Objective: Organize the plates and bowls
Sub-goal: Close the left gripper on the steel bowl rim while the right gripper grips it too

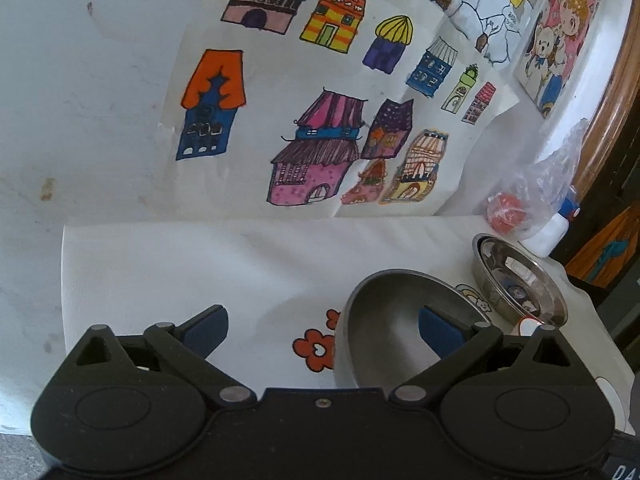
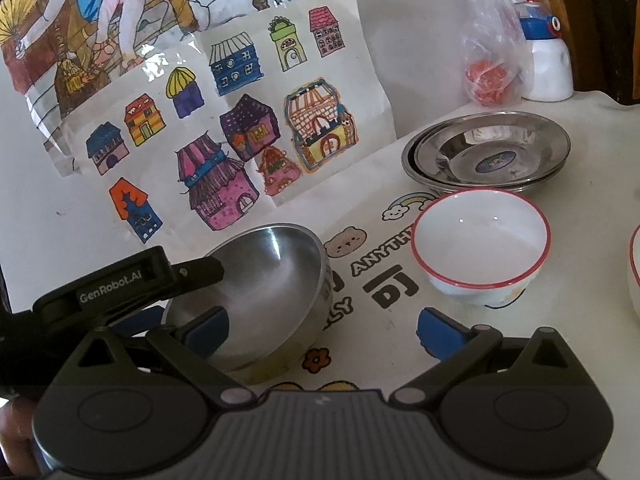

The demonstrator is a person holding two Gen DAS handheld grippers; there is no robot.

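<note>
The left claw (image 1: 323, 330) is spread wide with its right finger inside the steel bowl (image 1: 400, 328), whose rim sits between the fingers, unpinched. The right claw (image 2: 322, 330) is also spread, holding nothing; the white bowl (image 2: 480, 248) stands just beyond it on the counter (image 2: 592, 320), with stacked steel plates (image 2: 488, 156) farther back.

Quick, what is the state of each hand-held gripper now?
Left hand-held gripper: open, one finger inside the steel bowl, not clamped.
Right hand-held gripper: open, holding nothing.
</note>
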